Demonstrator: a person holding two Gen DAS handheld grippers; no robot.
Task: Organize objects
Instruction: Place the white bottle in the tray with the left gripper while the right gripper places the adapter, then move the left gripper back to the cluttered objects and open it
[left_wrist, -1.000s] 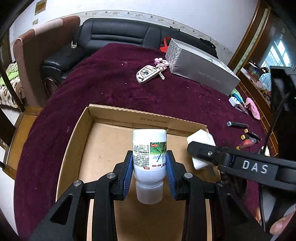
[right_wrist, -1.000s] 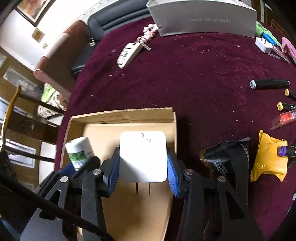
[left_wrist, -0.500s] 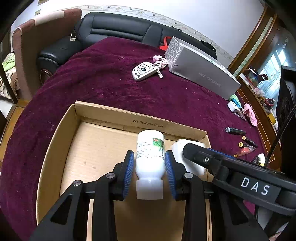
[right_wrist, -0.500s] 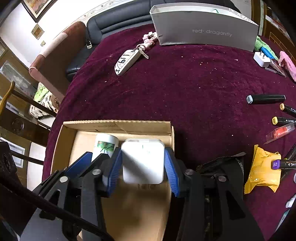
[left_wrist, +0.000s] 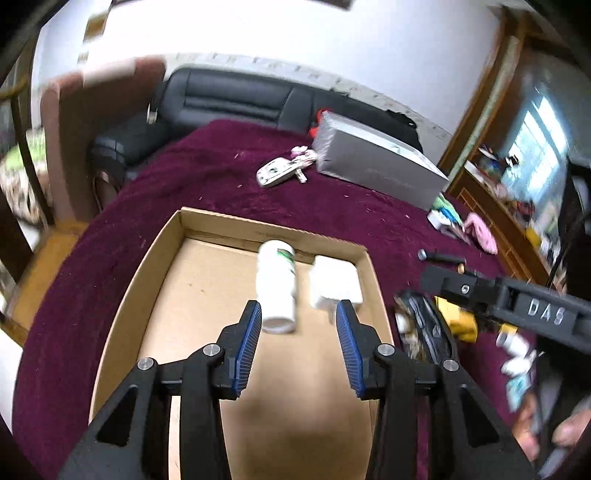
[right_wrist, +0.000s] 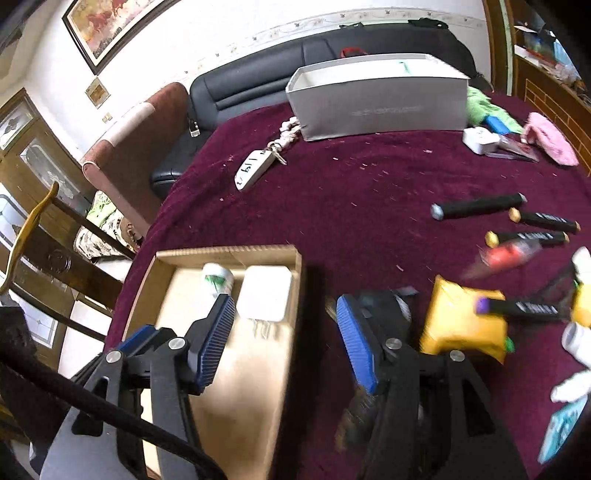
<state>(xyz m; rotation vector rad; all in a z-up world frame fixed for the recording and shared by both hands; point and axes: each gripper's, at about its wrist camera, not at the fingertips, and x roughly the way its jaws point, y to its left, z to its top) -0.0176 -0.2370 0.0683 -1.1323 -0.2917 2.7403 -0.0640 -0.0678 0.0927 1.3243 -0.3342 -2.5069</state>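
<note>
A white bottle (left_wrist: 277, 288) with a green label lies on its side in the cardboard box (left_wrist: 162, 258), near the far wall. A white charger block (left_wrist: 334, 286) rests beside it on the right. My left gripper (left_wrist: 298, 317) hangs just above and behind them, its jaws opening, nothing between the pads. In the right wrist view the bottle (right_wrist: 218, 278) and charger (right_wrist: 264, 291) lie in the box's (right_wrist: 229, 253) far right corner. My right gripper (right_wrist: 284, 314) is lifted over the box's right wall, jaws opening and empty.
On the maroon cloth lie a car key (right_wrist: 255, 168), a grey box (right_wrist: 376, 99), several black markers (right_wrist: 476, 206), a yellow packet (right_wrist: 461, 325), a black pouch (left_wrist: 424, 325) and small white items at far right. A black sofa (left_wrist: 236, 99) stands behind.
Both grippers let go: the bottle and the charger now lie in the box. Both grippers have pulled back and up, with wider jaws.
</note>
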